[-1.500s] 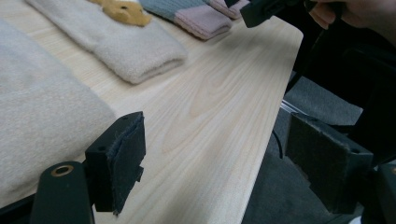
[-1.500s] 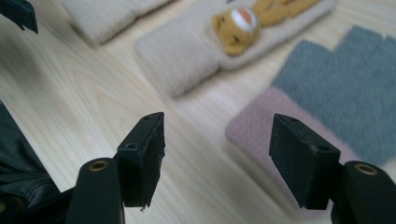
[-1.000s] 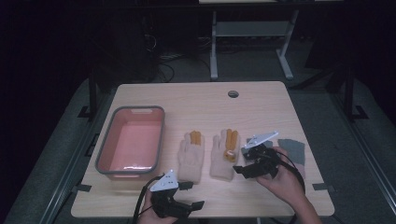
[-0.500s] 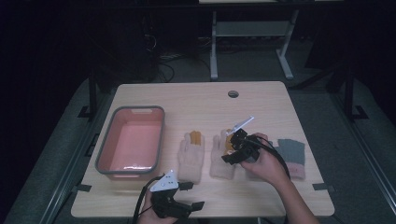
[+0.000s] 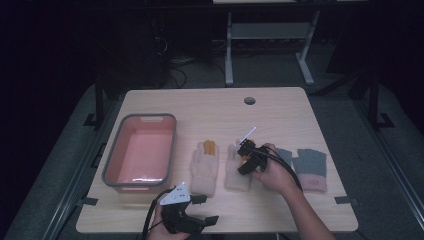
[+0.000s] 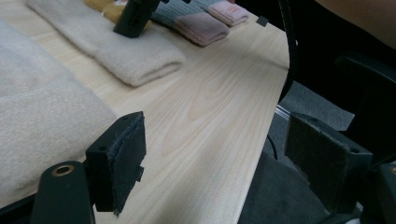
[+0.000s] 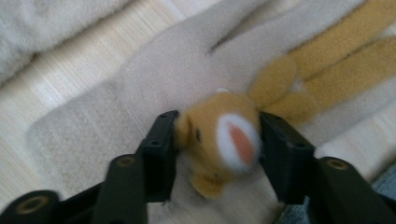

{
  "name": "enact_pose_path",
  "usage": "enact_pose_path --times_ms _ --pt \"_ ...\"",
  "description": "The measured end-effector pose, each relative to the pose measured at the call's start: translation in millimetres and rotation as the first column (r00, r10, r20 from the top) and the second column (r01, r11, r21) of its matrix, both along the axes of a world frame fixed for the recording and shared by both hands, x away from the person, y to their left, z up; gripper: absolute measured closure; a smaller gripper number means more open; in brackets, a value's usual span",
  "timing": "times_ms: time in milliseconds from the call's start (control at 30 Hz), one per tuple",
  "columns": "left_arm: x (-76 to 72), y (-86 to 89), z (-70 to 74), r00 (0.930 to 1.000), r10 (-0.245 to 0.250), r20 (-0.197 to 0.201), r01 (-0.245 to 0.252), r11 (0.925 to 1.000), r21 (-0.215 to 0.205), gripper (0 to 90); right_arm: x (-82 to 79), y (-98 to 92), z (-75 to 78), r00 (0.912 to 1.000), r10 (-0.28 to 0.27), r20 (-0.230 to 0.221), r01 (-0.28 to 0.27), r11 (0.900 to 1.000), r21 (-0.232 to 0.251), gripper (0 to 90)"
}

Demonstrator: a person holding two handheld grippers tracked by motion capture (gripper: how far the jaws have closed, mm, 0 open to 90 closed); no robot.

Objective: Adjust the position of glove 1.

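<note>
Two cream gloves lie flat mid-table, each with orange fingers and a plush animal face. The left one (image 5: 205,169) lies untouched. My right gripper (image 5: 243,160) is down on the right glove (image 5: 236,176). In the right gripper view its jaws (image 7: 217,135) press both sides of the orange animal face (image 7: 224,140) sewn on that glove (image 7: 93,126). My left gripper (image 5: 206,209) hovers open at the table's front edge, its jaws (image 6: 215,144) wide apart over bare wood, with the left glove (image 6: 42,121) just beside it.
A pink tub with a grey rim (image 5: 114,165) stands at the left. Two grey gloves with pink cuffs (image 5: 312,169) lie at the right, one partly under the right hand (image 5: 274,174). A round cable hole (image 5: 249,100) sits in the table's far side.
The right gripper came in from above the grey gloves, moved left and dropped onto the right cream glove, with its jaws now against the animal face. The left gripper stayed put.
</note>
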State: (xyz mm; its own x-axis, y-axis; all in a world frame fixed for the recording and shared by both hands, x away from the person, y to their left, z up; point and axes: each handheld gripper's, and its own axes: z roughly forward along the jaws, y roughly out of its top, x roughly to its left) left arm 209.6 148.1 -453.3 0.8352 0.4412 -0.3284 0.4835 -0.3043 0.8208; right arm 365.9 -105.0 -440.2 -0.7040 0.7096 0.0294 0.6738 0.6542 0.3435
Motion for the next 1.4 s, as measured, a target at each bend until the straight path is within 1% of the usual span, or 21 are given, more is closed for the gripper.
enact_pose_path --times_ms 33,200,367,500,600,700,800,900,933,1067,1100,1133,1200,1233,1333,1367,1400 --pt "0.2 -0.1 -0.1 1.0 -0.001 -0.001 0.001 1.0 0.0 21.0 0.7 -0.6 -0.2 0.9999 -0.007 -0.007 0.007 1.0 0.005 51.7" --pt "0.5 0.0 -0.4 1.0 0.001 -0.005 -0.001 1.0 -0.004 21.0 1.4 -2.5 -0.7 0.9998 -0.017 -0.01 0.017 1.0 0.013 53.7" --pt "0.6 1.6 0.3 1.0 0.007 -0.005 -0.007 0.9999 -0.007 21.1 0.2 -1.5 -0.4 0.9999 -0.014 0.001 0.014 1.0 0.009 55.6" --pt "1.6 1.7 -0.2 0.9999 0.008 -0.006 -0.008 0.9999 -0.01 21.1 -1.4 -1.8 2.1 0.9999 0.002 0.016 -0.002 1.0 0.01 58.9" --pt "1.5 2.1 -0.4 0.9999 0.013 -0.005 -0.013 0.9999 -0.009 21.1 -1.6 -3.3 4.0 0.9998 0.007 0.017 -0.007 1.0 0.026 60.0" --pt "1.0 3.0 0.6 0.9998 0.02 -0.001 -0.02 0.9996 -0.018 21.3 -2.0 -5.2 6.4 0.9999 0.012 0.012 -0.012 0.999 0.047 60.4" --pt "0.9 3.2 0.7 0.9997 0.023 0.0 -0.023 0.9996 -0.017 21.3 -4.1 -6.4 9.4 0.9997 0.017 0.017 -0.018 0.998 0.054 60.4" --pt "0.6 2.7 0.6 0.9997 0.023 -0.002 -0.023 0.9996 -0.018 21.3 -6.0 -7.1 13.8 0.9996 0.018 0.022 -0.019 0.998 0.053 60.4" --pt "0.6 2.7 0.6 0.9997 0.023 -0.001 -0.023 0.9996 -0.016 21.3 -6.4 -7.1 15.7 0.9993 0.022 0.031 -0.024 0.999 0.048 60.4" --pt "-0.3 4.3 0.9 0.9995 0.033 -0.001 -0.033 0.9991 -0.027 21.3 -8.5 -6.1 25.6 0.9988 0.039 0.03 -0.04 0.998 0.058 60.5" --pt "-0.5 5.0 1.7 0.9995 0.033 -0.002 -0.033 0.9992 -0.022 21.3 -8.9 -5.9 28.3 0.9987 0.041 0.031 -0.043 0.997 0.066 60.5" --pt "-0.6 5.4 1.9 0.9995 0.033 0.0 -0.033 0.9991 -0.026 21.3 -9.2 -5.5 30.2 0.9985 0.044 0.032 -0.046 0.997 0.066 60.5" --pt "-0.4 6.0 2.1 0.9995 0.03 0.01 -0.03 0.9992 -0.026 21.3 -10.3 -3.7 36.7 0.9976 0.055 0.042 -0.058 0.997 0.06 60.5" --pt "-0.9 5.7 2.1 0.9994 0.034 0.004 -0.034 0.999 -0.03 21.3 -10.8 -2.6 39.5 0.9972 0.058 0.047 -0.061 0.996 0.06 60.5" --pt "-1.8 5.7 3.0 0.9992 0.039 0.007 -0.039 0.9986 -0.036 21.3 -12.6 1.1 47.8 0.9956 0.068 0.064 -0.072 0.995 0.065 60.5" --pt "-1.8 5.7 3.0 0.9992 0.039 0.007 -0.039 0.9986 -0.036 21.4 -12.6 1.1 47.8 0.9956 0.068 0.064 -0.072 0.995 0.065 60.5" --pt "-1.9 5.4 3.1 0.9991 0.042 0.008 -0.041 0.9981 -0.045 21.4 -14.3 4.9 54.4 0.9938 0.083 0.075 -0.087 0.995 0.058 60.5"
